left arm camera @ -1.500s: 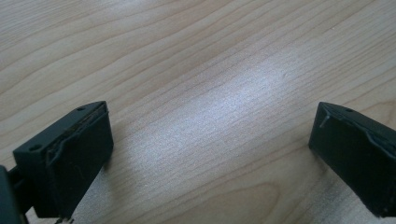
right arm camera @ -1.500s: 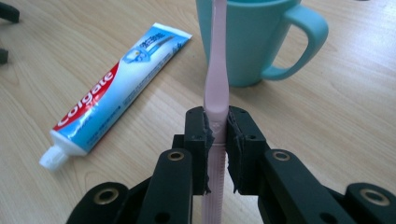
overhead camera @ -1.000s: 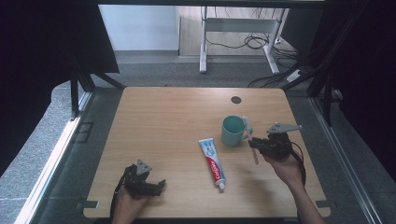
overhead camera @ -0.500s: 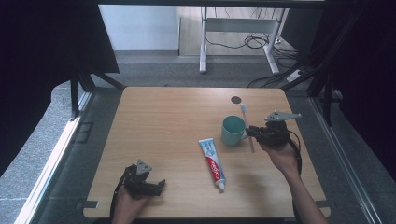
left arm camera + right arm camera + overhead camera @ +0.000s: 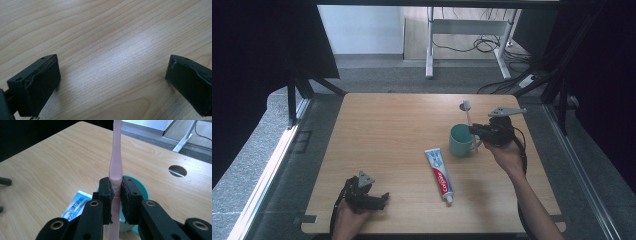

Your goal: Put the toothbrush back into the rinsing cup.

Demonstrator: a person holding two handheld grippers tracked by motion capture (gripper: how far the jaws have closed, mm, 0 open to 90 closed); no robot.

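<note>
The person's right forearm reaches up from the near right corner of the table (image 5: 387,115), the hand (image 5: 507,155) raised toward the right edge with the right tongs (image 5: 475,131) pointing left at the teal mug (image 5: 460,141). Those tongs are clamped tight on a pink toothbrush (image 5: 470,125), and the brush stands nearly upright, its white head up top, its lower end down beside the mug's right side; whether it is inside the rim or just outside cannot be told from above. The left hand (image 5: 347,217) sits low at the near left edge, its left tongs (image 5: 383,198) lying flat and pointing right along the table. The toothpaste tube (image 5: 439,175) lies flat between the two hands, just near of the mug, cap toward the near edge.

From the right gripper view, the jaws pinch the toothbrush (image 5: 115,165) at the ribbed part of its handle, the stem rising straight up out of frame, with the mug (image 5: 140,187) directly behind the jaws and a corner of the toothpaste tube (image 5: 76,205) peeking at lower left. The round cable hole (image 5: 177,170) in the table shows off to the right.

From the left gripper view, the two black jaws stand wide apart, nothing between them, only bare wood grain (image 5: 112,50) under them
</note>
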